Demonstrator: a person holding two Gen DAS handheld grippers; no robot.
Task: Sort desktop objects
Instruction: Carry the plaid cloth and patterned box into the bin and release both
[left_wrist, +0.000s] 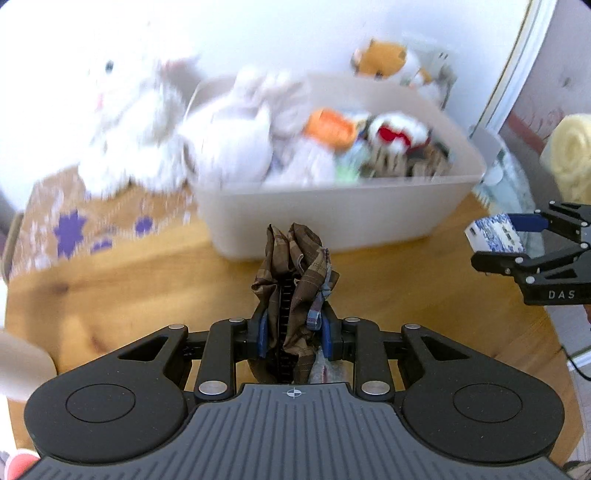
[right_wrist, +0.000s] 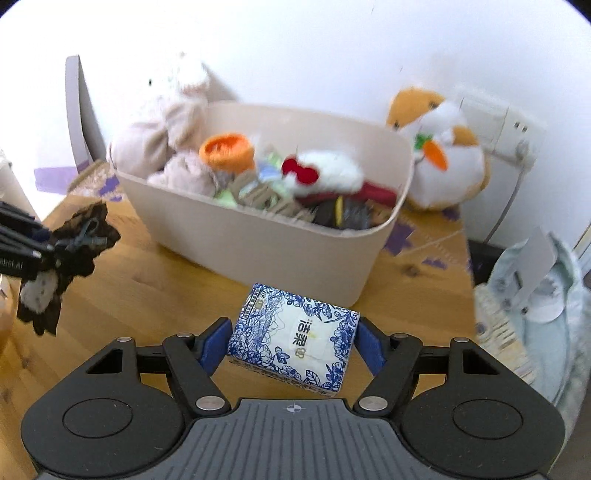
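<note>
My left gripper (left_wrist: 294, 332) is shut on a crumpled brown plaid cloth (left_wrist: 295, 266) and holds it above the wooden table, just in front of the beige bin (left_wrist: 332, 218). It also shows at the left of the right wrist view (right_wrist: 40, 247), with the cloth (right_wrist: 79, 240) hanging from it. My right gripper (right_wrist: 293, 339) is shut on a blue-and-white floral tissue pack (right_wrist: 295, 336), held above the table before the bin (right_wrist: 258, 243). In the left wrist view it (left_wrist: 517, 240) is at the right edge with the pack (left_wrist: 493, 232).
The bin is full of plush toys and small items. A white plush rabbit (left_wrist: 122, 122) sits to its left, and an orange-and-white plush (right_wrist: 443, 147) behind its right side. A patterned mat (left_wrist: 74, 221) lies on the wooden table (left_wrist: 147, 288). Light blue clothing (right_wrist: 535, 314) lies at the right.
</note>
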